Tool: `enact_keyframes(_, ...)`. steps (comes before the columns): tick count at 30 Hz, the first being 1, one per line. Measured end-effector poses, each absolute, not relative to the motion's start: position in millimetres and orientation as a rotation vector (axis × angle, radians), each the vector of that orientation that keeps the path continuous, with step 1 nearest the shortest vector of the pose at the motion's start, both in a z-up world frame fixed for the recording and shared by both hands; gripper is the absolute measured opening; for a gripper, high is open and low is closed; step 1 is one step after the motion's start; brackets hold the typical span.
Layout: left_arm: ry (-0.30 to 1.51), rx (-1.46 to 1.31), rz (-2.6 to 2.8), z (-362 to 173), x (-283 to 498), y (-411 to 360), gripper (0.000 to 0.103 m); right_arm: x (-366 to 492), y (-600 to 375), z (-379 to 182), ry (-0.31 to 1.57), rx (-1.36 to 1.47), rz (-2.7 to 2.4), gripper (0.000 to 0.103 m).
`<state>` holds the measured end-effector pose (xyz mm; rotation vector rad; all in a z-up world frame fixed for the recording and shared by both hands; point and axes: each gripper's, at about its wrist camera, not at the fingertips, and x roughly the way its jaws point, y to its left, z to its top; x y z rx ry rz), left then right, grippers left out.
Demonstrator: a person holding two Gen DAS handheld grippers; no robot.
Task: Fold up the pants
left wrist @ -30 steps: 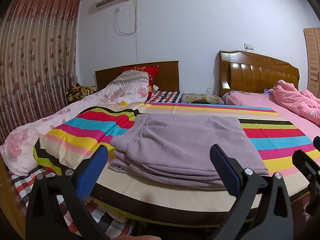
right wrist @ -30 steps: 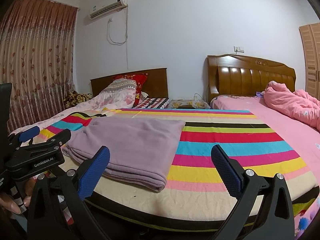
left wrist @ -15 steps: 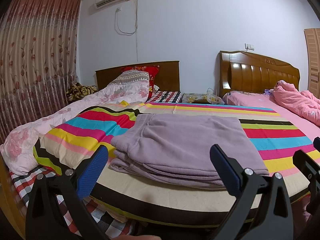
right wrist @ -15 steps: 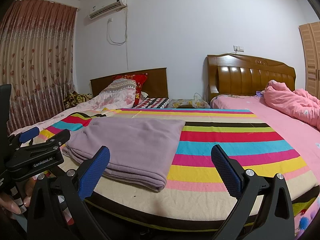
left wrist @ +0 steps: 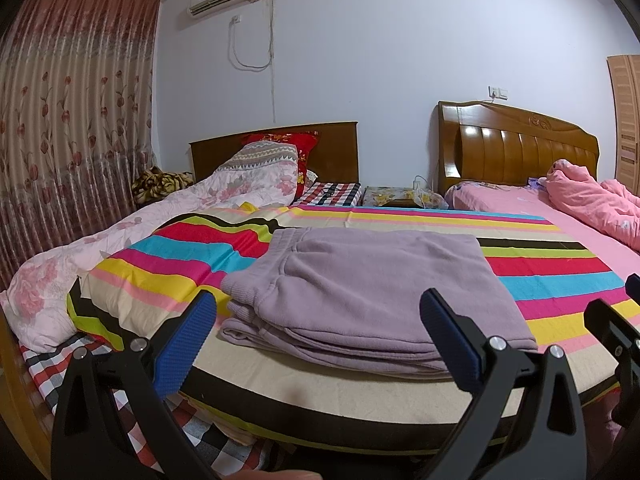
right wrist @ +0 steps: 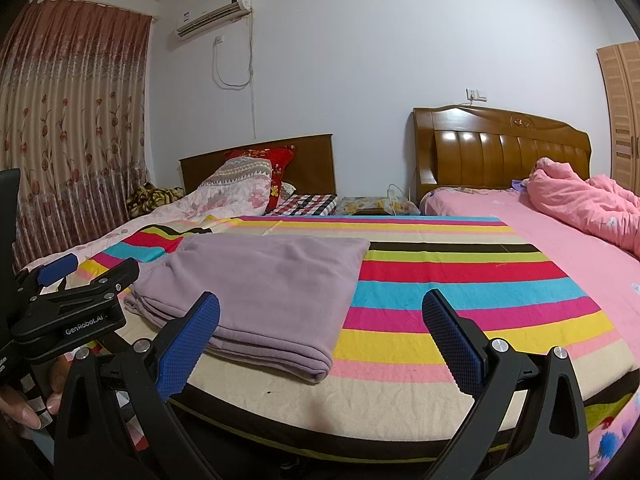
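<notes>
With the lilac pants (left wrist: 372,296) lying folded in a flat stack at centre frame on the striped blanket (left wrist: 552,280), both the left gripper (left wrist: 320,336) and right gripper (right wrist: 322,336) hang spread wide and empty at the lower edge, so folding appears complete and only withdrawal seems required.

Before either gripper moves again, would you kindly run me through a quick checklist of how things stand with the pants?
1. Left gripper open and holding nothing: ok.
2. Right gripper open and holding nothing: ok.
3. Purple pants folded into a layered stack: ok.
4. Pants resting flat on the striped blanket, away from its near edge: ok.
5. Both grippers apart from the pants: ok.
6. Layer edges neatly aligned at the near left corner: not ok, slightly stepped.
</notes>
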<state>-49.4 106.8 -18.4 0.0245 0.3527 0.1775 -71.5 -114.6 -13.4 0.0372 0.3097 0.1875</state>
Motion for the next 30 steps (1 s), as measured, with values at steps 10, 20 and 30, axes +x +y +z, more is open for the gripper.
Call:
enact_keyframes(10, 0.352, 0.027, 0.177, -18.0, -49.3, 107.2, 0.102, -71.9, -113.8, -13.5, 0.31, 0.038, 0.187, 0.098)
enact_keyframes(20, 0.353, 0.028, 0.197, -16.9, -48.8, 110.8, 0.102, -73.2, -110.2, -14.2, 0.313, 0.04, 0.187, 0.098)
enact_keyframes(30, 0.37, 0.002, 0.248, -17.2, -43.2, 133.5, 0.102, -73.6, -122.6, -7.6, 0.289, 0.07, 0.115, 0.098)
